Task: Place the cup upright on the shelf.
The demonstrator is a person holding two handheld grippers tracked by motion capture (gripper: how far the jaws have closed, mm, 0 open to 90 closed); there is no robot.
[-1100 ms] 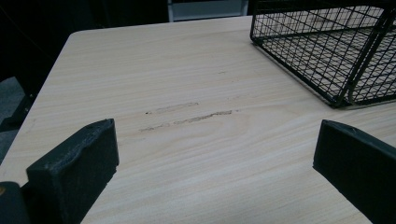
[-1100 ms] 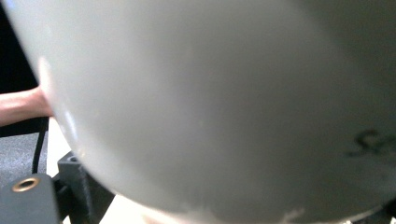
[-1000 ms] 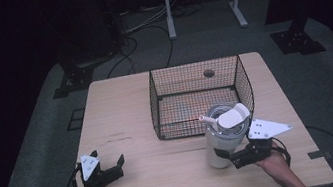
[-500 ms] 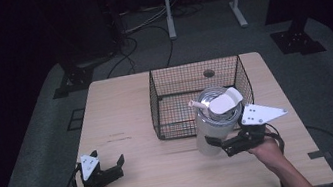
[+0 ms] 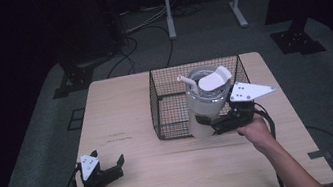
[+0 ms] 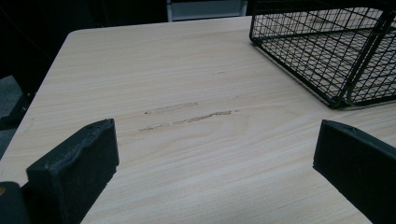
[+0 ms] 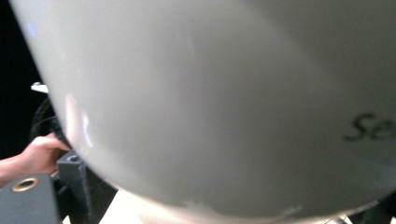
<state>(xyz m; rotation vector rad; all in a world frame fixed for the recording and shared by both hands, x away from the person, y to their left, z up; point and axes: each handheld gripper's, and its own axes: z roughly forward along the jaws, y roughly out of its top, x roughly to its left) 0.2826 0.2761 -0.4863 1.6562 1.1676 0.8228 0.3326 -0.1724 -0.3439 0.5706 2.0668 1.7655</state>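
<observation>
Dark room, pale wood worktop [image 5: 177, 173] with a black wire basket [image 5: 172, 108] on it. Right gripper [image 5: 217, 125] has its fingers clamped on the lower body of a white tumbler [image 5: 204, 102], held roughly upright over the basket's front edge, straw up. Lettering starts "Se", rest cut off. Left gripper [image 5: 111, 170] rests on the worktop, fingers wide apart.

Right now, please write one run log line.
right claw: holds white tumbler above basket edge | left claw: open, idle on table

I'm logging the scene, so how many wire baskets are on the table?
1: the wire basket sits on the table's far right part, with the white tumbler held at its near right corner.
</observation>
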